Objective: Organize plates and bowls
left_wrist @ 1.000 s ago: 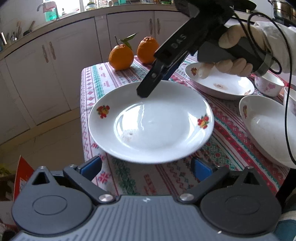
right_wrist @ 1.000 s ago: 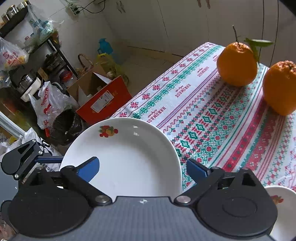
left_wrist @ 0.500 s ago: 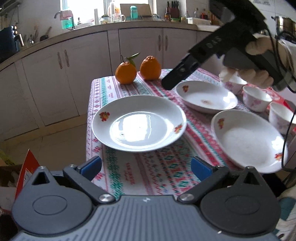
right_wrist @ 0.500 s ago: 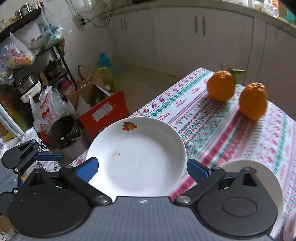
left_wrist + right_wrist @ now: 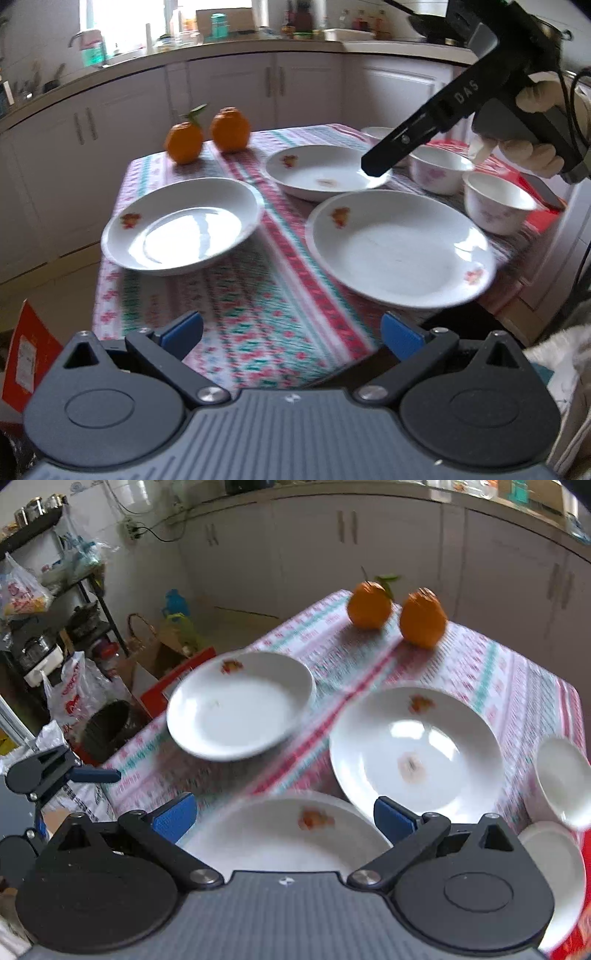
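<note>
Currently the table, under a patterned cloth, carries three white plates laid singly, not stacked. Near plate is the largest in the left wrist view and overhangs the table's front-right edge. Left plate sits by the left edge; far plate lies behind, with a brown smear in its well. Two bowls stand right of the plates, a third partly hidden behind the other tool. Two oranges sit at the far corner.

Left gripper: fingers spread wide, holding nothing, poised off the table's near edge. Right gripper: fingers likewise apart and empty, hovering above the near plate.

Risks, as judged: the overhanging near plate could tip off if nudged or pinched at its outer rim. Glazed rims are slick, so a shallow grasp may slip. Both tools working close could collide. Stacking onto the smeared plate would spread residue.
</note>
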The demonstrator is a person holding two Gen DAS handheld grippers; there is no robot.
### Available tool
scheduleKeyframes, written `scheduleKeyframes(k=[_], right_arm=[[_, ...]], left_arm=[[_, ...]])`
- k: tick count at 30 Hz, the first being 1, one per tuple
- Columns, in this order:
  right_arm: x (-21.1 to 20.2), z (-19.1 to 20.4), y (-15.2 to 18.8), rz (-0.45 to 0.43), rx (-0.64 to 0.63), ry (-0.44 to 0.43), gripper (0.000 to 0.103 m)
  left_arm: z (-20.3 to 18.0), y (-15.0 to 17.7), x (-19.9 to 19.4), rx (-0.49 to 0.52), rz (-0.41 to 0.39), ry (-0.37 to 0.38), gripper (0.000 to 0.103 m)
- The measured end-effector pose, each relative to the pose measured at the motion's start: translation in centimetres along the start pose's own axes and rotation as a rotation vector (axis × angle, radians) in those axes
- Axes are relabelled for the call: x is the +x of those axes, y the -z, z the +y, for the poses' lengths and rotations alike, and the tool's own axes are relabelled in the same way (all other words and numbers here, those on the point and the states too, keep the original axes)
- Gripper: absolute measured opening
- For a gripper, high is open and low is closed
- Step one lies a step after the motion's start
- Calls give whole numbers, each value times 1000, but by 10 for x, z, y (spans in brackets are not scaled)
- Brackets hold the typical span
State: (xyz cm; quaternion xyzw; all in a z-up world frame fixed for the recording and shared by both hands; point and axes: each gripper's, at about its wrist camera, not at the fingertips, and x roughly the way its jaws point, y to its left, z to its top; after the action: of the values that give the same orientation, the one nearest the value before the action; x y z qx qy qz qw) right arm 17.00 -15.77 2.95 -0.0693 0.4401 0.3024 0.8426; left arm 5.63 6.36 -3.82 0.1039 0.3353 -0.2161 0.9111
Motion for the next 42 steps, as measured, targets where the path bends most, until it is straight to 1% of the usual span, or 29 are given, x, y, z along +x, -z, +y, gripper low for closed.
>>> scheduleKeyframes(k=[3,5,7,10,17,20,23,25,27,30,39,42], right_arm=[[-7,-10,18,15,26,17,103],[-11,-17,27,25,44,24,103],[-12,-22,32,32,55,25,103],[-14,-31,37,42,74,21,103],[1,-46,40,89,127,5,102],[7,-49,39,103,131,-1,96],[12,-52,36,119,129,0,95],[17,-55,35,134,132,0,92],[22,-59,35,155,142,-11,86],[29,-62,33,180,150,-16,79],[42,-71,28,229,179,-76,67],[44,-75,28,232,191,-92,66]], left_arm=[[-16,1,5,48,3,24,102],[-28,0,7,103,-3,43,102],[-39,-1,11,155,-4,43,102],[-50,-3,20,189,2,81,102],[-59,-6,37,187,30,124,102],[-59,-7,42,171,35,137,102],[-58,-8,48,161,46,145,102],[-58,-8,50,157,50,151,102],[-58,-8,51,156,48,161,102],[-58,-9,52,152,46,164,102],[-57,-11,57,141,47,175,102],[-58,-12,58,146,47,177,102]])
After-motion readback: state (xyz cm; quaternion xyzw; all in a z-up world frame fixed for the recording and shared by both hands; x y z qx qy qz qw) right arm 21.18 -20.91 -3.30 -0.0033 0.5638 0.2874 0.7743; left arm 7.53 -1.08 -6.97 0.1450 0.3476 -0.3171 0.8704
